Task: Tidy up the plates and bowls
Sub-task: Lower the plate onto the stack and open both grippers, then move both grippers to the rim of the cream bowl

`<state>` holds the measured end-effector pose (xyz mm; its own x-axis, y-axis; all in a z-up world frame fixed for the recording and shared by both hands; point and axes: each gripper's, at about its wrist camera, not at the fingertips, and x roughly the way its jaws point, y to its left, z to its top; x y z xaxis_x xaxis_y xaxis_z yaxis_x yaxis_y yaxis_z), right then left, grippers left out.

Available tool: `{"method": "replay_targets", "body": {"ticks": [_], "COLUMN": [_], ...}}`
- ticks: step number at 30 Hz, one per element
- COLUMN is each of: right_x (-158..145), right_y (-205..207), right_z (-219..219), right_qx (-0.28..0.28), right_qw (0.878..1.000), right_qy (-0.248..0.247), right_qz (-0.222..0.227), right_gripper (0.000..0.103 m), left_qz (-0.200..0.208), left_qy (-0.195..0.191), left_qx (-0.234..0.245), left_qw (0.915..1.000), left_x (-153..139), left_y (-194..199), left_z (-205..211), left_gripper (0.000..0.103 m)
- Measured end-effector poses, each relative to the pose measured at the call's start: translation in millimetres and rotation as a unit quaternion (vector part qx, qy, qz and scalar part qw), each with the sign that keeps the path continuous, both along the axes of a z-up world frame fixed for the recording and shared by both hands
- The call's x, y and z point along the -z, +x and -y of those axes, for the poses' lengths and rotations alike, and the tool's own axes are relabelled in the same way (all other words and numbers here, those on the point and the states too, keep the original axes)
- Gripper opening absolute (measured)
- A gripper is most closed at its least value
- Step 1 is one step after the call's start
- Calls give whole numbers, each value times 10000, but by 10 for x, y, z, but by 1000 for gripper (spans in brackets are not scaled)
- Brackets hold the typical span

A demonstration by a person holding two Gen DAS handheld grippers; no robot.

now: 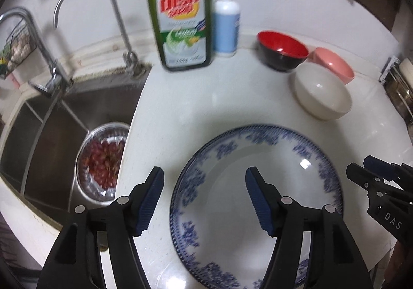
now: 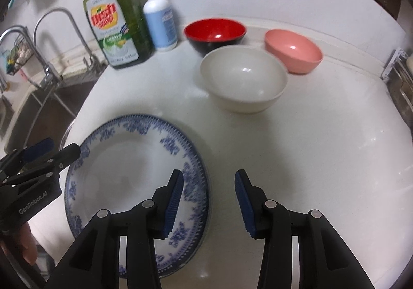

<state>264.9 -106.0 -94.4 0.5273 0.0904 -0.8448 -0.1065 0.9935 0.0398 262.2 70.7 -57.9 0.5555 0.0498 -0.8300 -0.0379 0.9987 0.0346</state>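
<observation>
Soaking red grapes (image 1: 104, 167) in colander (image 1: 85, 185).

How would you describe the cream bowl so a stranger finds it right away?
Start at the green dish soap bottle against the back wall and look right to three bowls. The cream bowl is the biggest and nearest the blue patterned plate; the other two are red-and-black and pink.

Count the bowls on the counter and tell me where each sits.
3. The red bowl is at the back, near the white pump bottle. The pink bowl is to its right. The white bowl sits in front of both, behind the blue-patterned plate. None appears hidden.
</observation>
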Motion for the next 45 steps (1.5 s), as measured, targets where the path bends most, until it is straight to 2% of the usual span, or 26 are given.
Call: {"method": "replay_targets", "body": {"ticks": [8,14,20,35,43,45], "right_x": [-244,-371,-408,-162,72,105], "right_y": [87,256,461,1047,1330,1364], "right_z": [261,458,642,924,936,953], "right_qx": [209,351,483,684,708,701], "right_qw": [9992,9981,9971,9965,9963,9962], "right_qy": [5,74,141,406,483,507], "right_qz": [330,502,568,248,-35,-84], "right_gripper": [43,43,43,43,42,38], "left_qz": [296,370,342,41,-231,-274], "left_qy": [9,-63,-72,-5,53,39], "left_qx": [331,551,721,1021,1081,1100], "left_qw": [9990,9978,9968,9948,9939,9935], "left_x": [-236,-350,-341,-108,138,171], "left_y": [162,374,630,1357,1658,1689], "left_z": [277,470,677,1026,1115,1146], "left_gripper": [70,71,71,70,64,62]}}
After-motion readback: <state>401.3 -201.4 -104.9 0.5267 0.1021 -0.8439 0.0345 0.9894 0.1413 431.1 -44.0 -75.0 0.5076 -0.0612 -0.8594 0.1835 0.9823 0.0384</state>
